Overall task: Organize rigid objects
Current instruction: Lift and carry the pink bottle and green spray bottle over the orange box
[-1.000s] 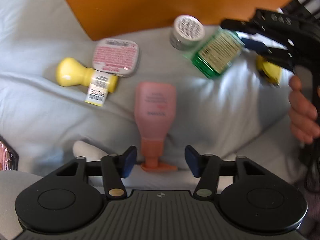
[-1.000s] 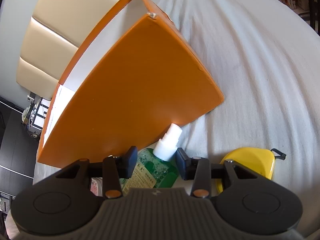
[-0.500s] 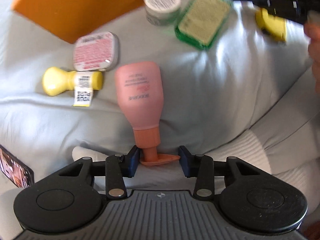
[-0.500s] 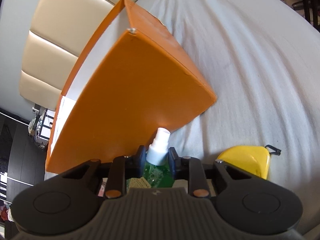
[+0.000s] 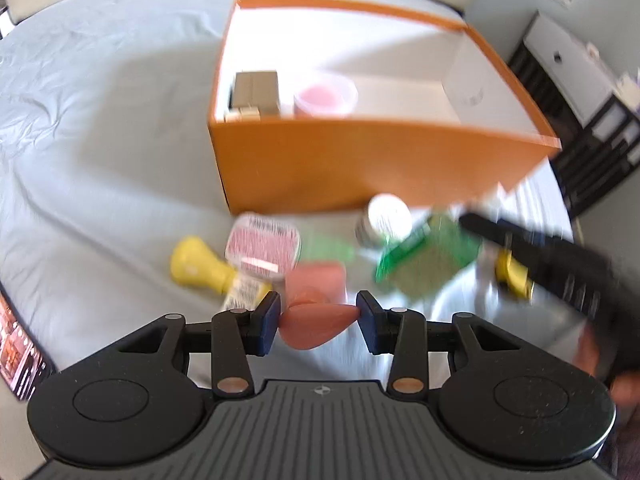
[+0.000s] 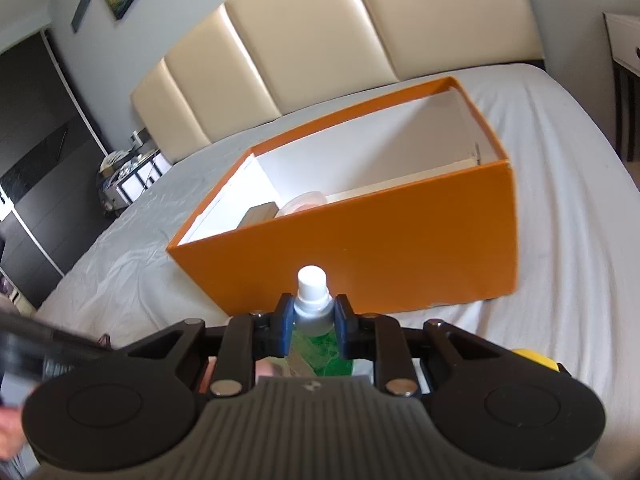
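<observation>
Beside green bottle (image 5: 428,258), unseen rightward: jar (image 5: 386,216).

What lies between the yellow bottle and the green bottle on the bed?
In the left wrist view, between the yellow bottle and the green bottle lie a pink-labelled tin and the pink bottle.
</observation>
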`<action>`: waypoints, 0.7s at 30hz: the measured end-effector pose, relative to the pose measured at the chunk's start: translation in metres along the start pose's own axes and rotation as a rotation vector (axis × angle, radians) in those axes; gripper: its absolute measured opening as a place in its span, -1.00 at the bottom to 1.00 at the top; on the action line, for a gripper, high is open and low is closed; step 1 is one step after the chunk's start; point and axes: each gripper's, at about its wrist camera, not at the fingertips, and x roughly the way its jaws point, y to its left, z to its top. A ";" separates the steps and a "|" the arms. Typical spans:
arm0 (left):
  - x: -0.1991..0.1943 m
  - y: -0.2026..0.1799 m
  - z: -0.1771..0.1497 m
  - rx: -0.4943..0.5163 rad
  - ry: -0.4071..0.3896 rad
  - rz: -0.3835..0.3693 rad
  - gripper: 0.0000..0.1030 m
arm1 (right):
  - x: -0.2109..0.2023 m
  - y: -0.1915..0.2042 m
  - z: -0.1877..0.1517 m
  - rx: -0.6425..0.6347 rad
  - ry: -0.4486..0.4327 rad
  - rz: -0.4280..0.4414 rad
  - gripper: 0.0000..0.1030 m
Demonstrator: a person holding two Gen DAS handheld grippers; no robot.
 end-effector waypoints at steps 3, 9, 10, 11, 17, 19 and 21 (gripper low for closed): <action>0.000 0.006 0.009 -0.019 -0.040 0.001 -0.09 | 0.007 0.002 -0.004 -0.034 0.036 0.000 -0.60; 0.012 0.004 0.011 -0.004 -0.101 0.000 -0.08 | 0.012 0.005 -0.005 -0.044 0.033 0.040 -0.54; 0.013 0.003 0.010 0.009 -0.099 0.016 -0.09 | 0.014 0.006 -0.005 -0.045 0.034 0.046 -0.52; 0.017 0.003 0.011 0.018 -0.091 0.031 -0.09 | 0.017 0.006 -0.005 -0.045 0.037 0.048 -0.52; 0.029 0.005 0.010 0.008 -0.058 0.033 -0.24 | 0.042 0.007 0.000 0.015 0.057 0.048 -0.52; 0.028 0.004 0.008 0.013 -0.073 0.031 -0.28 | 0.042 0.009 0.000 0.004 0.052 0.044 -0.55; 0.024 0.003 0.007 0.013 -0.095 0.025 -0.31 | 0.041 0.011 0.000 -0.011 0.046 0.043 -0.55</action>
